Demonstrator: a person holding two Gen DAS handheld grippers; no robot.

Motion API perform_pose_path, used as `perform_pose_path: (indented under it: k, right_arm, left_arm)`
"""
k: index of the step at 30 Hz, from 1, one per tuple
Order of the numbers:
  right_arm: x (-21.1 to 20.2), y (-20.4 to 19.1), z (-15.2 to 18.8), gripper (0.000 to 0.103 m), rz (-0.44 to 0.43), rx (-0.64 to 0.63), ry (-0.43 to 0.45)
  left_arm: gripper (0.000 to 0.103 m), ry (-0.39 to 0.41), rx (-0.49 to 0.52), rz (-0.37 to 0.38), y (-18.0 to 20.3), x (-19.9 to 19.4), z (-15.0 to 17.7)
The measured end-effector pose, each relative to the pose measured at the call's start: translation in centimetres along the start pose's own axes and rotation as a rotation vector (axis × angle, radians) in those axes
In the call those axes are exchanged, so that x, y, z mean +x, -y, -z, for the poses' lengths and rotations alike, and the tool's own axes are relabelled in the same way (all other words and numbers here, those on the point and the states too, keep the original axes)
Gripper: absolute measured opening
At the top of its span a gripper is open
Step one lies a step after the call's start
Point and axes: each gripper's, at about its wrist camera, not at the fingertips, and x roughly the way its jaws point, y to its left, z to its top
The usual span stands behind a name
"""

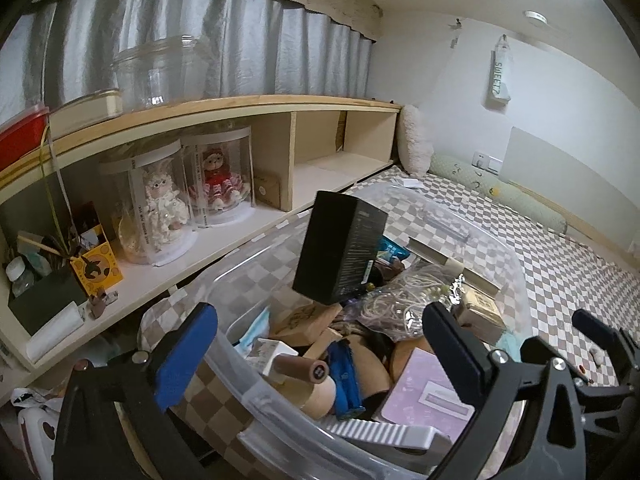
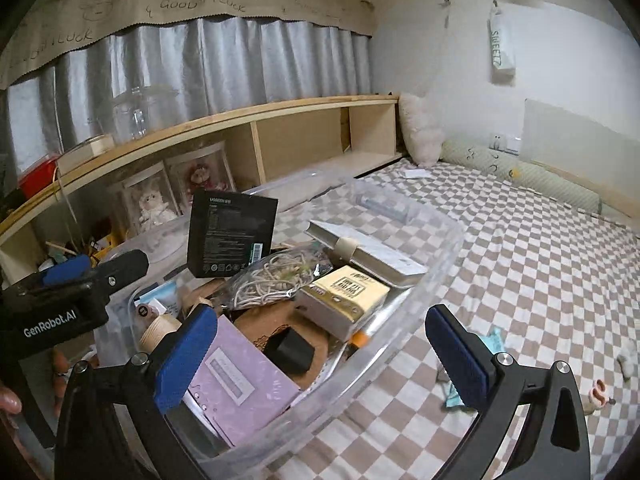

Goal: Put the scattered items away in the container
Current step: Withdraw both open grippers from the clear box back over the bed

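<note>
Left wrist view
- Left gripper (image 1: 320,344): jaws wide apart, nothing between the blue pads; it hangs over the near end of the clear plastic storage container (image 1: 256,396).
- Container position: on the beige-and-white checkered bed cover (image 1: 560,264), beside the long wooden shelf unit (image 1: 248,106).
- Contents: tall black cardboard box (image 1: 340,248) standing tilted at the top of the pile; clear bag of pale cord (image 1: 396,300); lilac flat notebook (image 1: 428,392); brown tube with a round end cap (image 1: 300,368); blue folded item (image 1: 346,380).
- Right gripper (image 1: 600,336): black finger showing at the right edge, outside the container wall.
- Shelf: two doll figures in clear cylinders (image 1: 192,196).

Right wrist view
- Right gripper (image 2: 320,356): jaws wide apart, empty; the container's clear near wall (image 2: 360,376) runs between the fingers.
- Contents seen here: black box (image 2: 230,232), cord bag (image 2: 272,280), yellow-and-white printed carton (image 2: 344,296), silver flat case (image 2: 368,252), lilac notebook (image 2: 236,380).
- Left gripper (image 2: 84,270): at the left, over the container's far side.
- Still loose on the cover: teal wrapper (image 2: 490,344), small pale figurine (image 2: 598,396).
</note>
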Motion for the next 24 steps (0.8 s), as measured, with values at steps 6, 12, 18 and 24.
perform_pose_path:
  k: [6,12,18,24]
  right_arm:
    - [-2.0,1.1,0.0,0.103,0.009,0.010,0.044]
    - [-3.9,2.6,-0.3,0.103,0.035,0.021,0.069]
    - [-5.3,4.7,-0.4,0.103,0.065,0.042,0.074]
    - [-6.9,7.3,-0.4,0.103,0.105,0.072,0.078]
  left_arm:
    - [0.103,0.054,0.050,-0.012,1.8,-0.7,0.2]
    - [0.103,0.097,0.144,-0.004,4.8,-1.7,0.5]
    - [0.103,0.092,0.149,0.044,6.8,-2.3,0.0]
    - [0.103,0.106,0.160,0.083,9.2,-3.0,-0.3]
